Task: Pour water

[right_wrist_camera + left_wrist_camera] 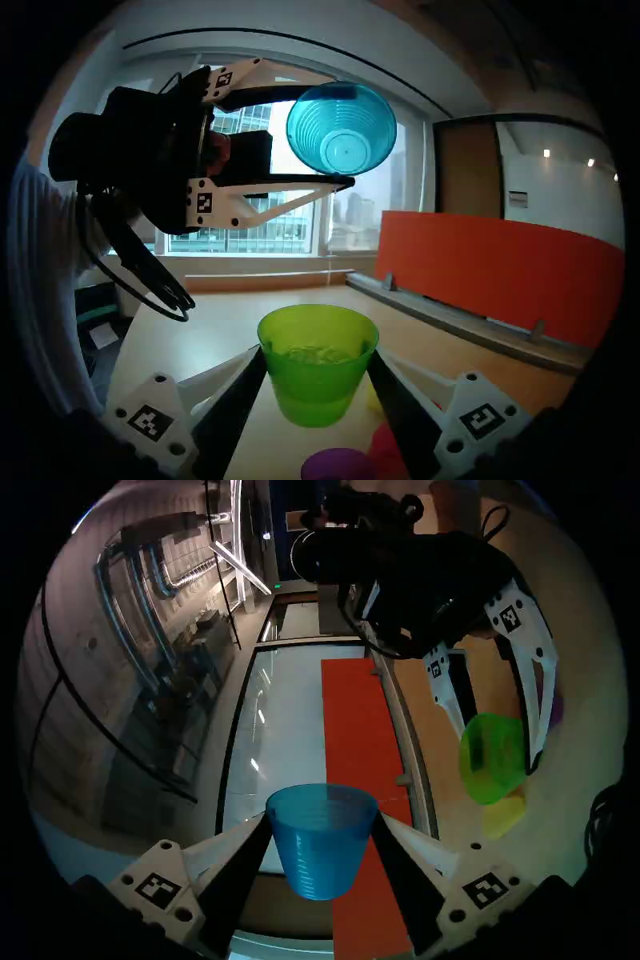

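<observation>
Green cup (318,376) sits nearest in the right gripper view, upright and clamped between both fingers of the right gripper (316,356) above the pale wooden table (200,328). A purple cup (340,464) lies just below it. Higher and farther off, the left gripper (322,824) grasps the blue cup (342,128), tipped on its side with its base facing this camera.

Pouring looks to be the step in hand. Whether a stream is falling I cannot tell. The next move calls for holding the blue rim over the green mouth while rolling the wrist.

Both cups are translucent ribbed plastic. Glints low inside the green one suggest water.
</observation>
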{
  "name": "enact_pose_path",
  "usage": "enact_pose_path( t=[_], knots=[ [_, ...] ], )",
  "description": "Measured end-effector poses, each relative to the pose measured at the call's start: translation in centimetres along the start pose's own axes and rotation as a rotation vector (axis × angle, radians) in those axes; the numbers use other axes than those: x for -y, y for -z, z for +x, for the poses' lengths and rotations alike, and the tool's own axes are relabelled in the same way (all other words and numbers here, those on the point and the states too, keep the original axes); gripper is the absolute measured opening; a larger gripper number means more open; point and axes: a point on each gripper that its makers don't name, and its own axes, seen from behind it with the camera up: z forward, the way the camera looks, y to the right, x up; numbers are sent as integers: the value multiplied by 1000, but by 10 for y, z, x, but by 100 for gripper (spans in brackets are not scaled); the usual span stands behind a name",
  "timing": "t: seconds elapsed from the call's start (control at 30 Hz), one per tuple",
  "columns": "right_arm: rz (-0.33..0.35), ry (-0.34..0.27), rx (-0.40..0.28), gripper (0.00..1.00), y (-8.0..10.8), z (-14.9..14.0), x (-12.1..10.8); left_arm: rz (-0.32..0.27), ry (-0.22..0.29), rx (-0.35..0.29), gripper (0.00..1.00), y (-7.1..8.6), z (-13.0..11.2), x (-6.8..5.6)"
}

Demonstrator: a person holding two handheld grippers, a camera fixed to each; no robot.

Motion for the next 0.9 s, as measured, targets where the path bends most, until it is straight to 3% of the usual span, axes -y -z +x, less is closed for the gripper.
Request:
enact_pose_path(
  t=[0.17, 0.4, 0.6, 0.9],
  knots=[
    [-3, -1, -2, 87, 1, 1, -1, -4, 73, -2, 86, -3, -5, -1],
    [-7, 0, -7, 87, 2, 2, -2, -7, 260, -8, 86, -6, -9, -4],
    [-13, -5, -13, 88, 0, 3, -3, 2, 481, -4, 86, -9, -20, -1],
    [-18, -8, -22, 88, 1, 4, -5, -30, 879, -32, 86, -11, -26, -8]
  ],
)
